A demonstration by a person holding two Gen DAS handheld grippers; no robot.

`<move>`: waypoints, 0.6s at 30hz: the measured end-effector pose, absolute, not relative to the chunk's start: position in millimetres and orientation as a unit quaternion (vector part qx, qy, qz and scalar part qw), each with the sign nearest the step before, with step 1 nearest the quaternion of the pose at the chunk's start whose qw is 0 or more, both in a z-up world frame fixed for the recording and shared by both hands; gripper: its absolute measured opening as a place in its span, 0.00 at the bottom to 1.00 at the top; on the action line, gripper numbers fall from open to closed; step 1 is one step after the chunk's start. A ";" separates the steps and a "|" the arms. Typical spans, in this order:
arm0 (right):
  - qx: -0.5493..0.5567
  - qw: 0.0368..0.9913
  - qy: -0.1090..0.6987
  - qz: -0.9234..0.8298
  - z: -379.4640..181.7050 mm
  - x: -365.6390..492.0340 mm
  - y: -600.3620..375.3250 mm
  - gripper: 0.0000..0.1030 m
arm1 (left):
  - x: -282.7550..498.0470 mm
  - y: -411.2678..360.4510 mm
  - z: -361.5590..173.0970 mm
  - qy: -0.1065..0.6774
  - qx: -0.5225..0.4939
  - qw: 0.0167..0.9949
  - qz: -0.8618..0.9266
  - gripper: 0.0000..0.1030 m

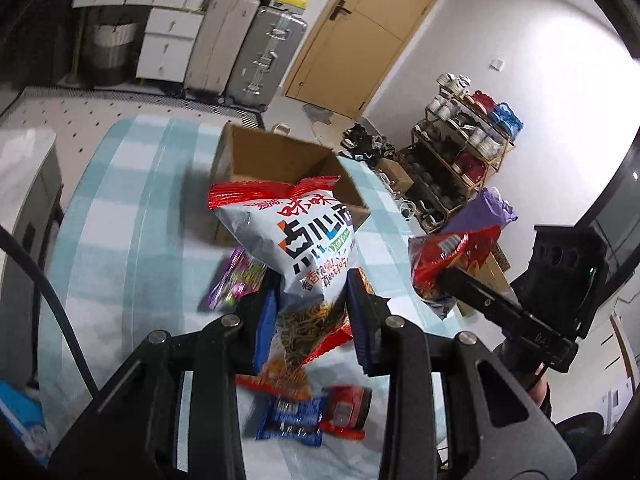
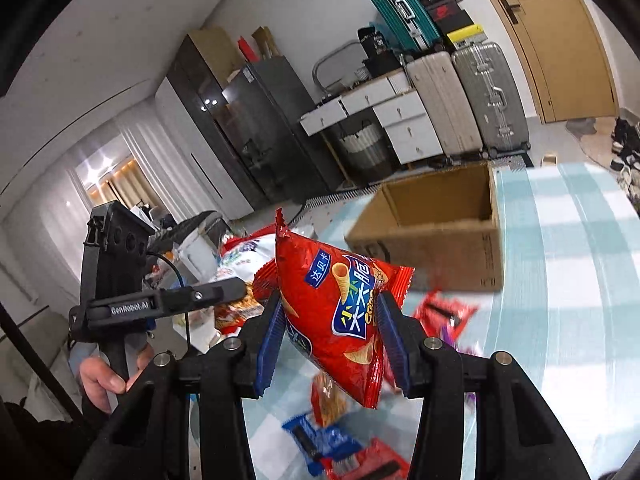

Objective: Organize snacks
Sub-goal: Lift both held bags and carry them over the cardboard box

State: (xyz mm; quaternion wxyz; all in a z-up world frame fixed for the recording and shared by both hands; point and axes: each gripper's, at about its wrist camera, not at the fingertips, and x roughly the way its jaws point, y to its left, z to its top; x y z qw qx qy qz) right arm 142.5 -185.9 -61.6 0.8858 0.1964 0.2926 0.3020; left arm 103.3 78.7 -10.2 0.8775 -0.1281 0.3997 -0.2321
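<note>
Left claw [image 1: 312, 292] pinches white 点心面 bag [image 1: 296, 240]; right claw [image 2: 332, 316] clamps red 达贝卡 Crisp bag [image 2: 340, 312].

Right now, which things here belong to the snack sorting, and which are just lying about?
Job:
white snack bag in left gripper
red snack bag in right gripper
cardboard box
loose packets on table

Lying about:
suitcases
shoe rack

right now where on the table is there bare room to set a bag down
Bare checked cloth to the right of the cardboard box, and cloth on its left in the left wrist view. Crowded below the grippers: small blue packet, red packet, purple packet.
</note>
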 end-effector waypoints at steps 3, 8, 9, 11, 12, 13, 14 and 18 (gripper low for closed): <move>0.196 0.889 0.281 0.303 -43.8 156.9 -189.8 0.45 | 115.9 64.4 7.3 0.394 -0.117 0.880 -0.236 0.28; 0.197 0.892 0.271 0.303 -20.6 180.3 -195.2 0.45 | 141.6 37.1 34.4 0.387 -0.092 0.885 -0.242 0.28; 0.197 0.894 0.269 0.300 -16.9 186.4 -197.1 0.45 | 146.6 31.2 39.7 0.385 -0.081 0.888 -0.237 0.28; 0.201 0.897 0.268 0.289 -10.5 199.5 -202.1 0.45 | 161.8 17.9 47.4 0.382 -0.071 0.891 -0.236 0.28; 0.203 0.898 0.268 0.284 -7.5 208.9 -205.6 0.45 | 169.7 12.8 50.7 0.382 -0.067 0.891 -0.234 0.28; 0.204 0.899 0.267 0.282 -5.2 215.5 -207.6 0.45 | 177.6 8.7 55.0 0.381 -0.068 0.892 -0.235 0.28; 0.203 0.900 0.267 0.279 -4.5 222.2 -209.4 0.45 | 187.7 2.6 58.9 0.382 -0.069 0.891 -0.236 0.28; 0.197 0.904 0.271 0.266 -2.9 253.6 -213.3 0.45 | 225.1 -13.6 69.3 0.380 -0.058 0.894 -0.232 0.27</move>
